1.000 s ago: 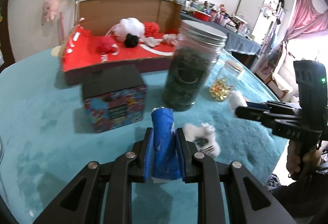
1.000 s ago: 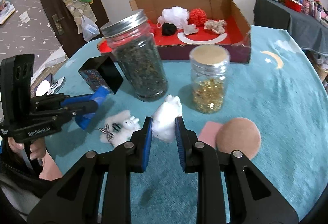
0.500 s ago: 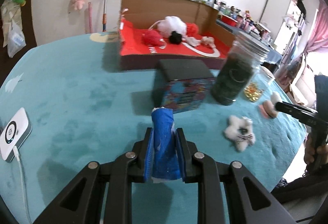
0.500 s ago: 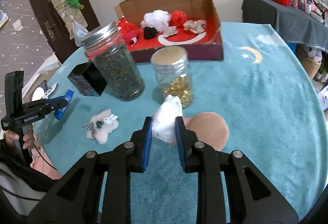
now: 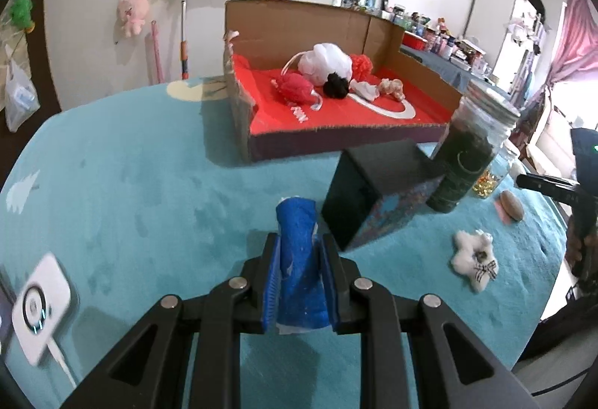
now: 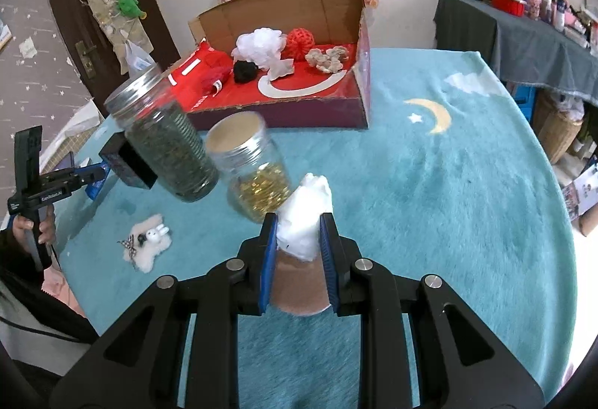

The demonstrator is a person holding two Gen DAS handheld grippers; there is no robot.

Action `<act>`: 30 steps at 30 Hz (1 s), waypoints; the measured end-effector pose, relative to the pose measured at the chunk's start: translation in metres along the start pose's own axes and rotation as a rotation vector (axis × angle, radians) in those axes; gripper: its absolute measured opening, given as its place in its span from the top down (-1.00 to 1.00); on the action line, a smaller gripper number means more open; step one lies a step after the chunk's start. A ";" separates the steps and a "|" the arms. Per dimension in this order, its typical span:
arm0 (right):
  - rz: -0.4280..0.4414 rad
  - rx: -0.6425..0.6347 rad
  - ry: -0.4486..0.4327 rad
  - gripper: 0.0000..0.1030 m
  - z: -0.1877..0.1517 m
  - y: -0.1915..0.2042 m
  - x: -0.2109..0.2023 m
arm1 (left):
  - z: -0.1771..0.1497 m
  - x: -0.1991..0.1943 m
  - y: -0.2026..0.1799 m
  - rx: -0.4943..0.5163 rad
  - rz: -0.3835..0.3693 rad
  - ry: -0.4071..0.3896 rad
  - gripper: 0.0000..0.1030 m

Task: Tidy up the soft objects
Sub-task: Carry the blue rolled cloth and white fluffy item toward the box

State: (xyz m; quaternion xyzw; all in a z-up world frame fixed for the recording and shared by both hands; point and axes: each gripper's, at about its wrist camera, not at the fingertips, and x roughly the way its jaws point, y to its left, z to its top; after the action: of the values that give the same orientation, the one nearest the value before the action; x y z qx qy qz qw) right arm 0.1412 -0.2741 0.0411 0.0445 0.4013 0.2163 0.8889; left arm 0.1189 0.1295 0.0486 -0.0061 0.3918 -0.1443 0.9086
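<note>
My left gripper [image 5: 299,259] is shut on a blue soft roll [image 5: 299,240], held above the teal table. My right gripper [image 6: 299,233] is shut on a white plush piece [image 6: 306,214]. A cardboard box with a red floor [image 5: 336,110] [image 6: 299,87] stands at the far side and holds several soft things: a white pouf [image 5: 329,61], red balls, a black pompom. A white fluffy toy with a checked bow [image 5: 472,255] [image 6: 147,240] lies on the cloth. In the right wrist view the left gripper [image 6: 93,177] shows at the left edge with the blue roll.
A tall dark-filled jar [image 6: 164,143] and a smaller jar of gold bits [image 6: 254,169] stand before the box, beside a black-topped patterned box [image 5: 381,192]. A pink-brown round pad [image 6: 297,289] lies under my right fingers. A white device [image 5: 41,304] with a cable sits near left.
Both grippers have drawn back and swung sideways over the table, each still holding its piece. The box, jars and fluffy toy now appear farther off and shifted in view.
</note>
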 end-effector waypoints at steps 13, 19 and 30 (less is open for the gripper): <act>0.119 0.009 0.022 0.59 0.032 -0.026 0.025 | 0.034 0.016 0.022 0.029 -0.071 -0.010 0.57; 0.146 -0.013 0.023 0.59 0.043 -0.028 0.032 | 0.044 0.023 0.026 0.044 -0.118 -0.012 0.57; 0.206 -0.016 0.027 0.59 0.062 -0.030 0.037 | 0.061 0.033 0.021 0.087 -0.144 -0.006 0.57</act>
State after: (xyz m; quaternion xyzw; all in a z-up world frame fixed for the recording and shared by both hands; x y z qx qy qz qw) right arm 0.2186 -0.2803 0.0495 0.0755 0.4046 0.3105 0.8568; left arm 0.1899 0.1345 0.0648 0.0047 0.3810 -0.2259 0.8965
